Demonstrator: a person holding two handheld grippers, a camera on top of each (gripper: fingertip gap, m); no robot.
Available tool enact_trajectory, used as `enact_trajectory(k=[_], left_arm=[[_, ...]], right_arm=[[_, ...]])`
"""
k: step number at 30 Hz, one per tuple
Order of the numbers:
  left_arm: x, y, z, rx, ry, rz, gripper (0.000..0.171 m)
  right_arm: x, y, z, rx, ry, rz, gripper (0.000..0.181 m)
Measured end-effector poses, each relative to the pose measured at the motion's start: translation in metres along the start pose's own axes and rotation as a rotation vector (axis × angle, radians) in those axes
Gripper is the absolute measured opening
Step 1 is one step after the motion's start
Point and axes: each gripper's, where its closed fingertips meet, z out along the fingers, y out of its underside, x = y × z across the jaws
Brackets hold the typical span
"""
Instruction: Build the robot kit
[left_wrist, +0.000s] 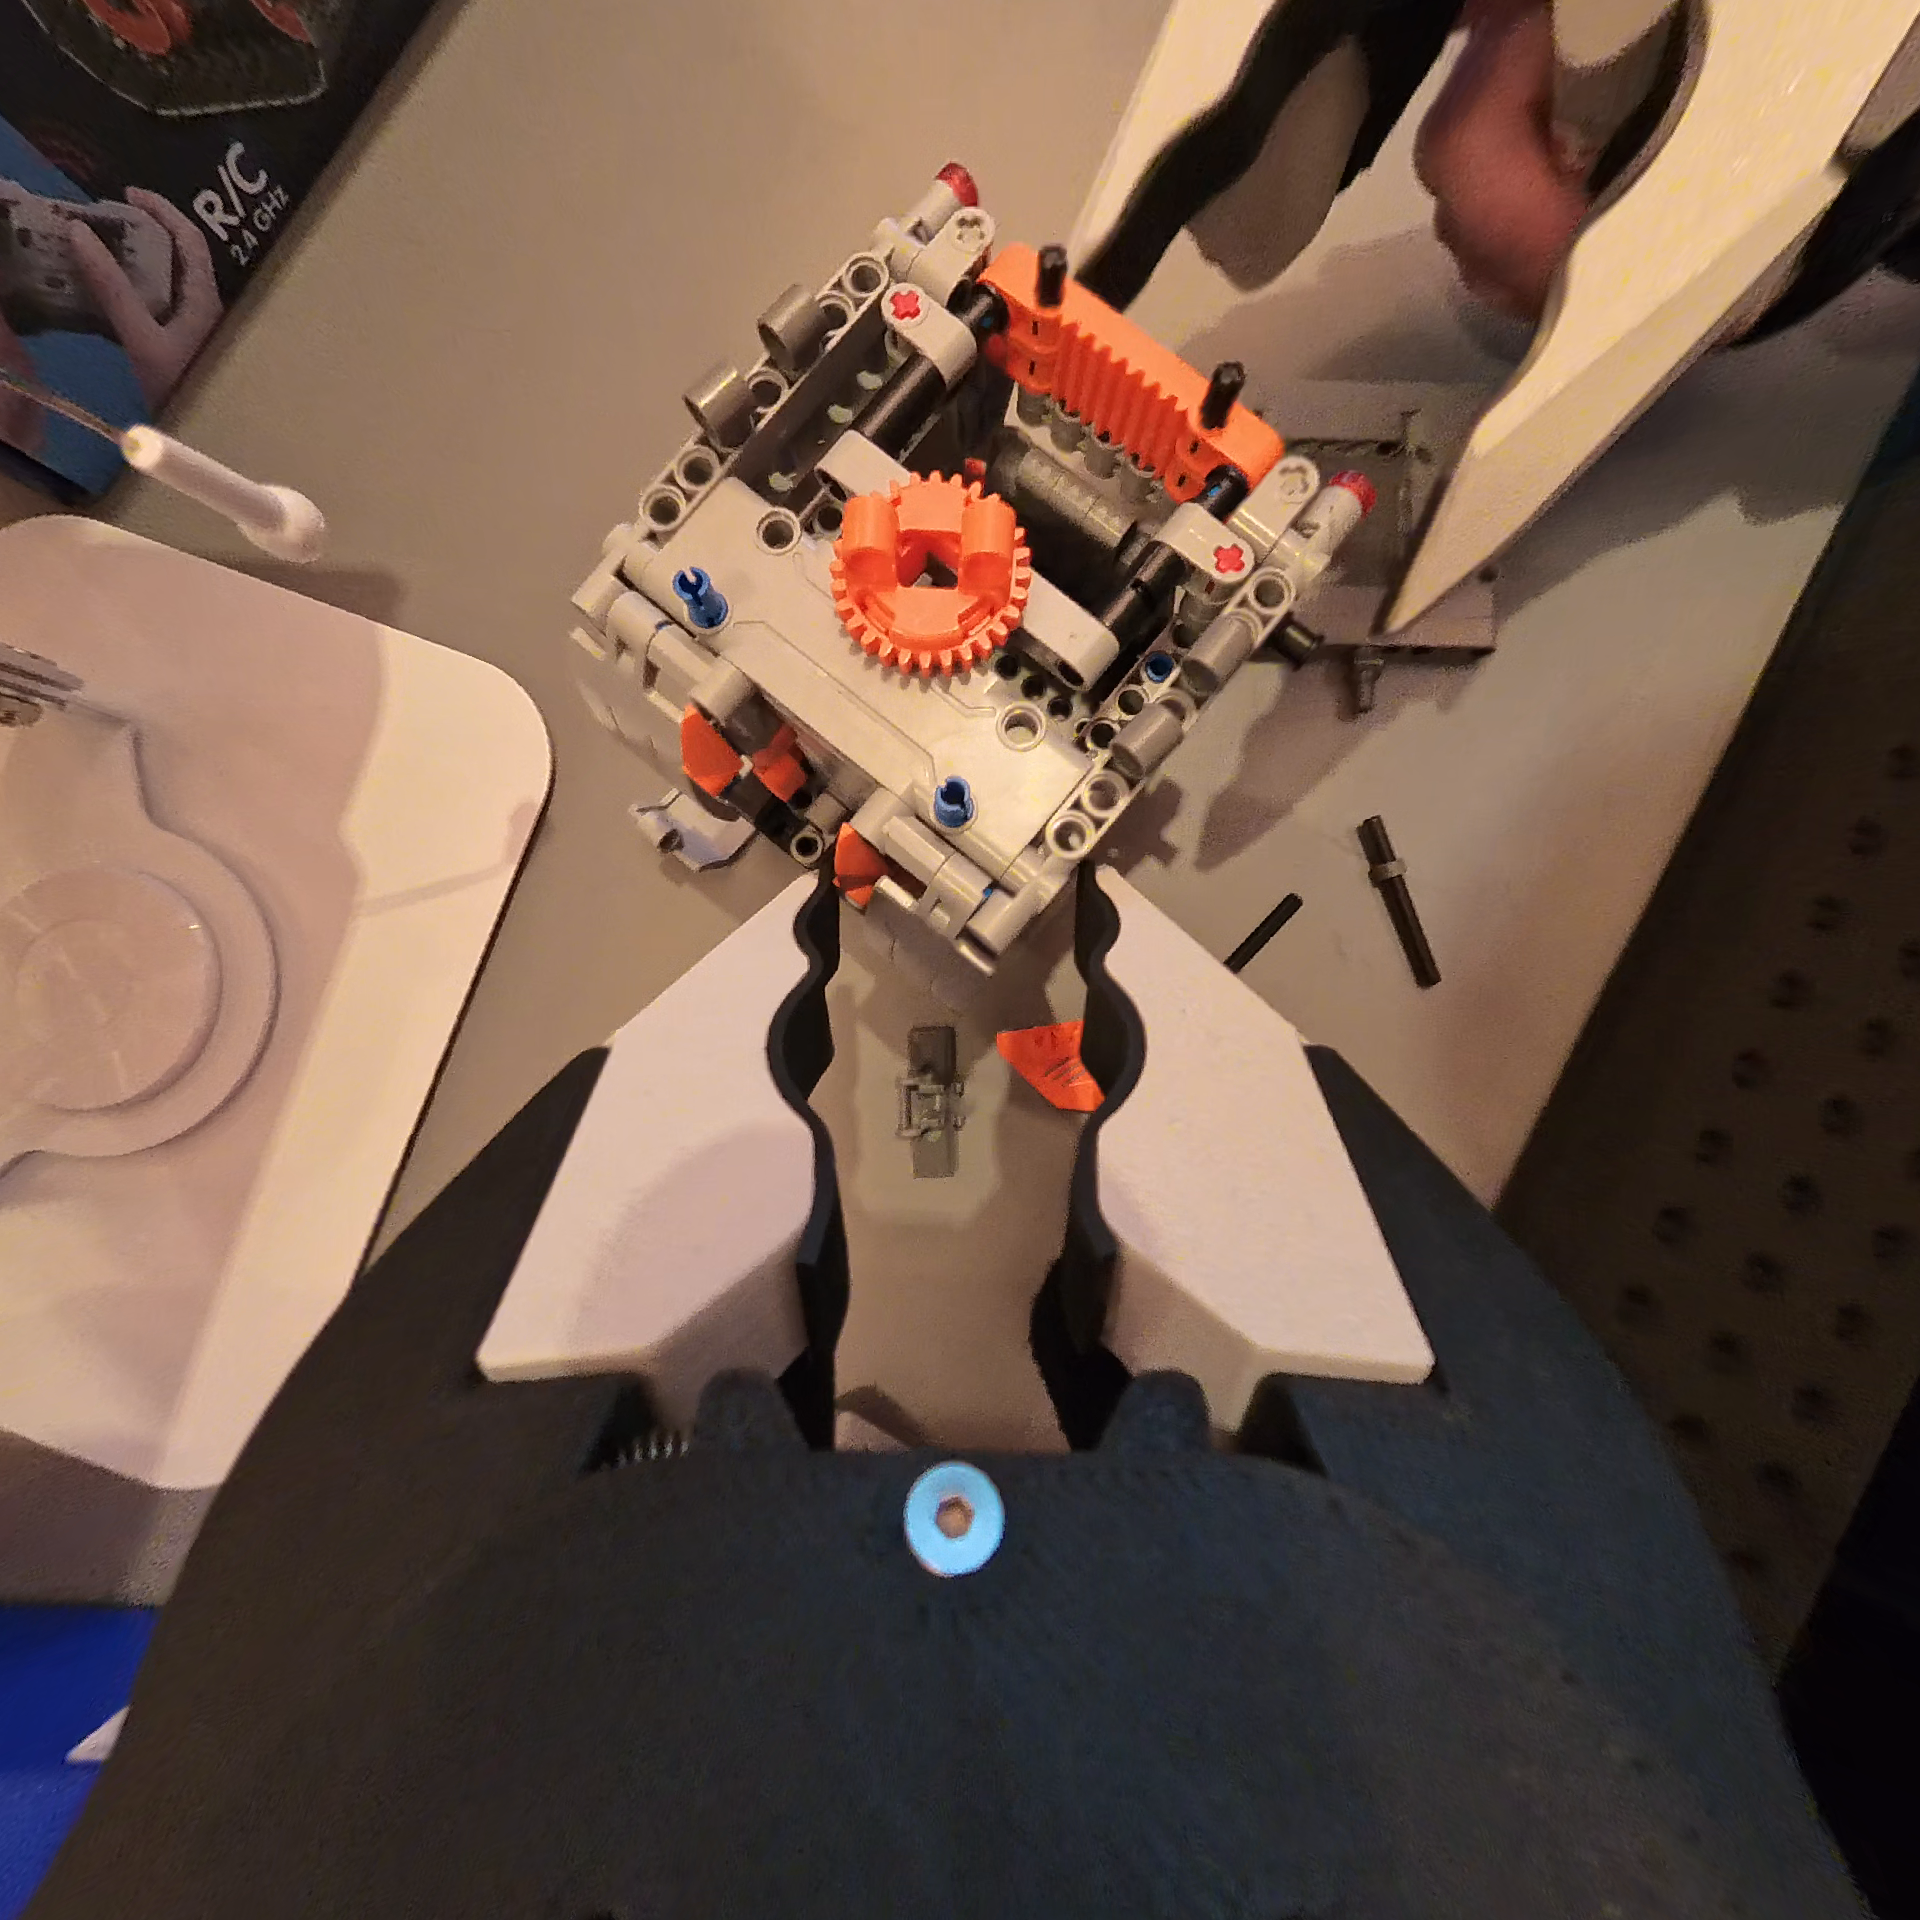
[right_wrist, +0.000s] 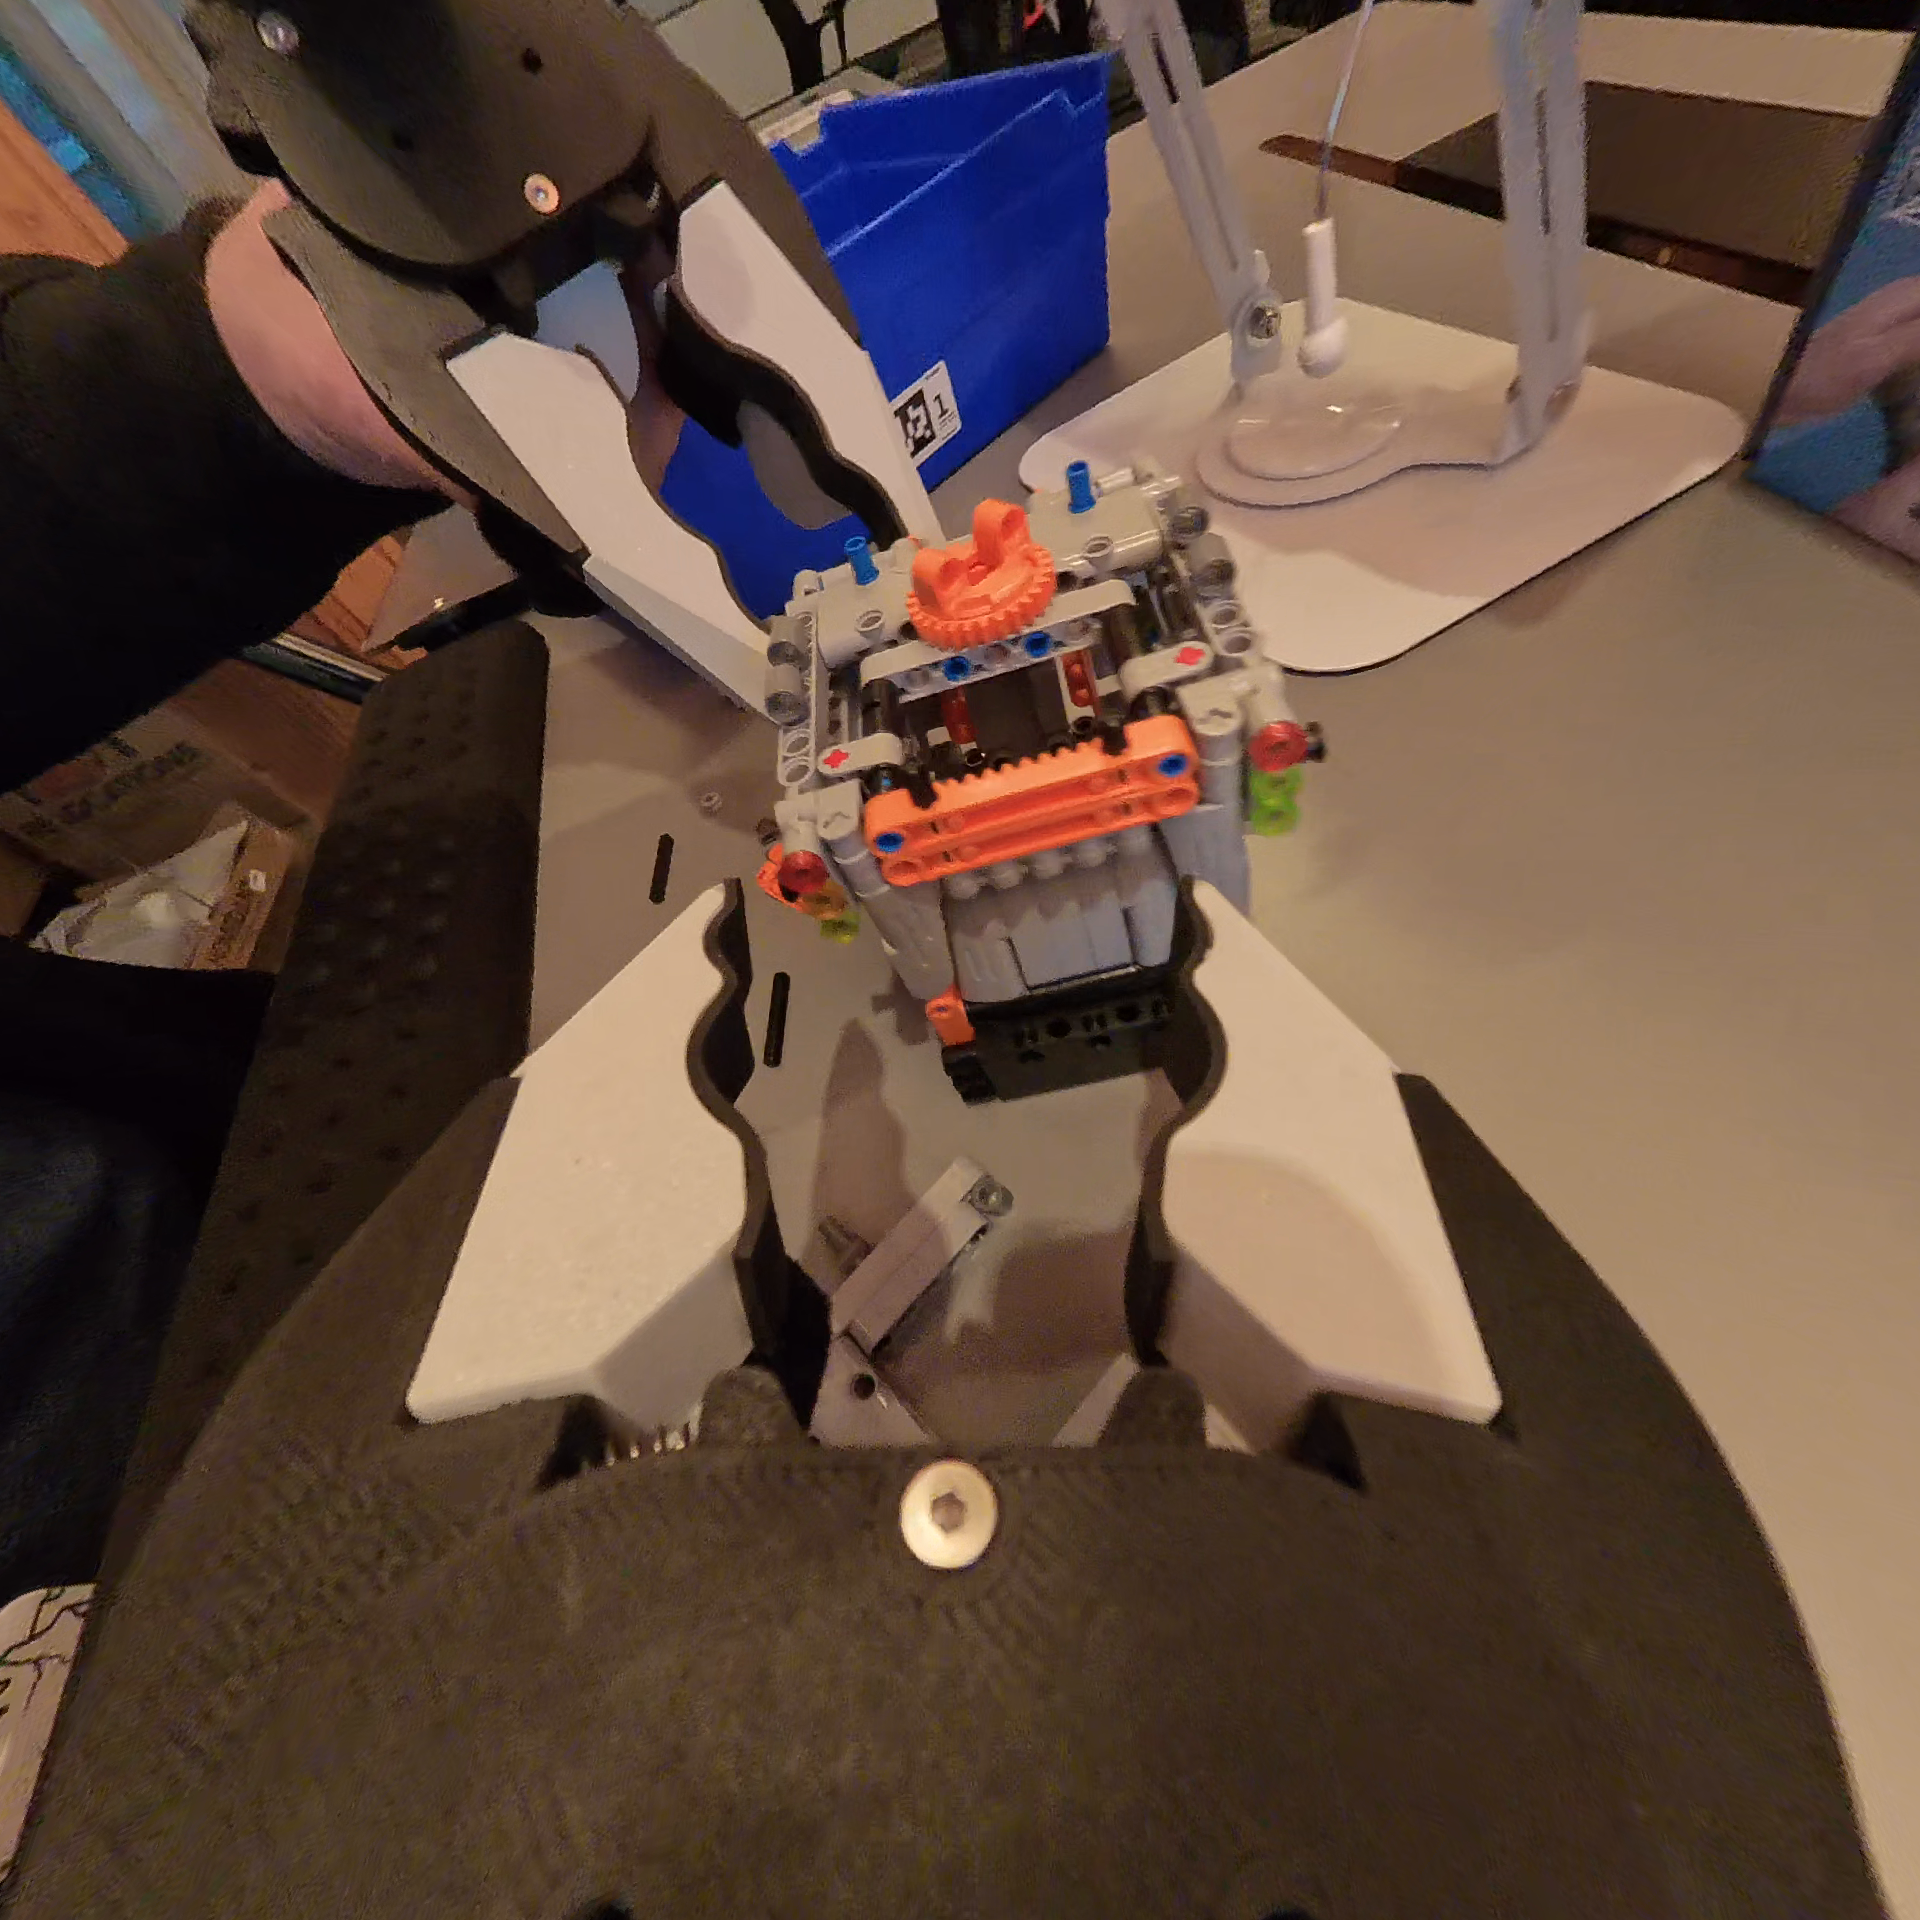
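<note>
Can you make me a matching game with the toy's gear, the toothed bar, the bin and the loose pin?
Things:
1. gear
2. toothed bar
3. bin
4. loose pin

Descriptions:
A. blue, behind the brick model
B. black, lying on the table
C. orange and round, on top of the model
D. orange and long, with two black pegs standing up from it

Pairs: 1-C, 2-D, 3-A, 4-B
</note>
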Motion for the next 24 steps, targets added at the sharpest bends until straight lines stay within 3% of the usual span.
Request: enact_trajectory(k=[5, 15, 18, 24], left_arm=[[0.002, -0.01, 0.005, 0.001, 0.02, -0.053, 0.041], [-0.001, -0.033, 0.011, 0.051, 0.059, -0.169, 0.039], [0.004, -0.035, 0.013, 0.065, 0.066, -0.171, 0.039], [0.006, -0.038, 0.016, 0.086, 0.061, -0.184, 0.037]], right_arm=[[0.009, -0.006, -0.003, -0.003, 0.03, 0.02, 0.058], [0.031, -0.018, -0.02, 0.052, -0.056, 0.178, 0.056], [0.035, -0.018, -0.025, 0.063, -0.07, 0.194, 0.041], [0.041, -0.019, -0.028, 0.077, -0.082, 0.216, 0.036]])
